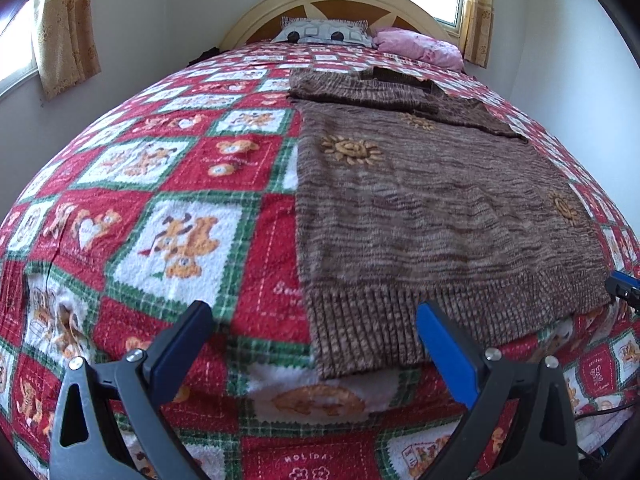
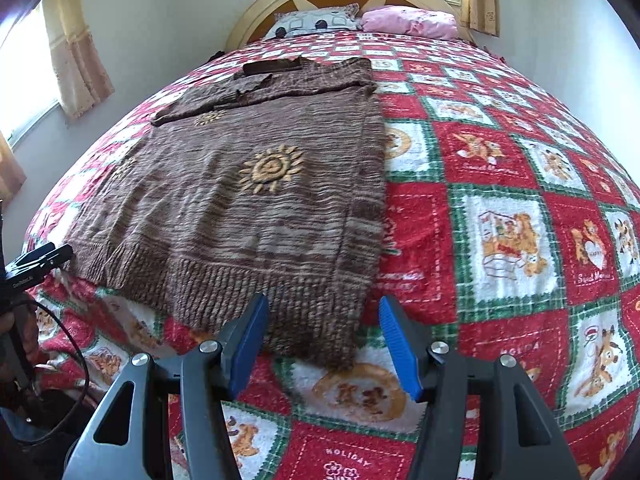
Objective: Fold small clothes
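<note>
1. "HOLIDAY" reads in white stitch-style letters on a red square of the blanket (image 1: 120, 208), at the near edge between the fingers in the left wrist view, with small flower outlines beneath it.
2. "HOLIDAY" shows again on another red square near the right edge of that view, small but legible.
3. In the right wrist view, "HOLIDAY" sits on the near red square, low and central.
4. On a red square far right in that view, white script under a heart starts with "Sweet"; the next word blurs.
5. Other red squares carry white script too smeared to read.
6. Small white print on the black device at the left edge stays unreadable.
</note>
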Motion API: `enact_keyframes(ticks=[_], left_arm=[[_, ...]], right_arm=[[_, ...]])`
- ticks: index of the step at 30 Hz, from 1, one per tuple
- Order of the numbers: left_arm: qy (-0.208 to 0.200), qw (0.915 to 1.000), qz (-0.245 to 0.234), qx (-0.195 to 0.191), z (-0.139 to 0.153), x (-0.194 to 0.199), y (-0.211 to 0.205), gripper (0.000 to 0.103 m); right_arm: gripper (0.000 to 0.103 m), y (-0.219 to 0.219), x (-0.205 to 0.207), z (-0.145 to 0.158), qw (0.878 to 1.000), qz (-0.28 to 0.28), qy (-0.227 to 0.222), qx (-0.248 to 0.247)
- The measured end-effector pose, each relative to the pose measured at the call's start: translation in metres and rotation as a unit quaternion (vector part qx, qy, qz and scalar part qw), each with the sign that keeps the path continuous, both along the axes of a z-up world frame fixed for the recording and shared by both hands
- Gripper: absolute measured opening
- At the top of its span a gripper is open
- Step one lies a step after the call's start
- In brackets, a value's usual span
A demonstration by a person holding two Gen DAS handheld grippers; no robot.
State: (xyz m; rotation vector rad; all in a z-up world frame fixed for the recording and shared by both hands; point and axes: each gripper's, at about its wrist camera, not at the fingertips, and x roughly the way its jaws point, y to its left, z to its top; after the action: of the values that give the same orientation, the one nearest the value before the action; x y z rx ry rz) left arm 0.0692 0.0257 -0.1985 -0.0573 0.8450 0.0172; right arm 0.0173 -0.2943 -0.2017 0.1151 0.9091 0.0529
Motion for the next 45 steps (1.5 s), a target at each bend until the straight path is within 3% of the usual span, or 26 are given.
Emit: enact_keyframes(ticks=[3,5,10,16,20,23,24,25,33,40,45], left_arm=[[0.003,1.0,-0.004,-0.006,-0.002,-0.003,0.002,0.103],[0.002,0.9999,-0.003,-0.012,-0.001,-0.004,0.004,0.1],[-0.003,0.9997,-0.015,-0.018,0.001,-0.006,0.0,0.084],[-0.007,0.9992,-0.035,-0.017,-0.001,-0.007,-0.007,0.078],[-0.006,0.9988,-0.045,-0.019,0.001,-0.006,-0.007,0.073],[-0.007,0.9977,-0.063,-0.022,0.005,-0.006,-0.009,0.038],[-0.005,0.9971,-0.071,-0.026,0.006,-0.005,-0.009,0.018],[-0.002,0.9964,-0.077,-0.036,0.008,-0.005,-0.009,0.013],[-0.033,0.9956,-0.071,-0.052,0.025,-0.01,-0.002,0.008],[-0.069,0.9908,-0.066,-0.096,0.052,-0.006,0.014,0.008],[-0.086,0.9888,-0.074,-0.097,0.065,0.005,0.015,0.008]], right_arm=[[0.055,0.0,-0.002,-0.001,1.0,0.0,0.001,-0.001],[0.048,-0.002,-0.004,-0.001,1.0,-0.002,0.002,-0.001],[0.038,-0.005,-0.006,-0.001,1.0,-0.001,0.004,0.015],[0.036,-0.006,-0.005,-0.003,1.0,0.0,0.004,0.029],[0.015,-0.012,-0.006,-0.004,0.999,0.0,0.005,0.042],[0.007,-0.015,-0.006,-0.002,0.998,0.003,0.0,0.062],[0.007,-0.015,-0.007,-0.002,0.998,0.002,-0.002,0.064],[0.006,-0.017,-0.008,0.0,0.998,0.001,-0.008,0.069],[0.005,-0.025,-0.018,0.033,0.991,0.006,-0.08,0.111],[0.005,-0.035,-0.017,0.048,0.98,0.002,-0.098,0.175],[0.005,-0.04,-0.009,0.063,0.974,0.0,-0.105,0.199]])
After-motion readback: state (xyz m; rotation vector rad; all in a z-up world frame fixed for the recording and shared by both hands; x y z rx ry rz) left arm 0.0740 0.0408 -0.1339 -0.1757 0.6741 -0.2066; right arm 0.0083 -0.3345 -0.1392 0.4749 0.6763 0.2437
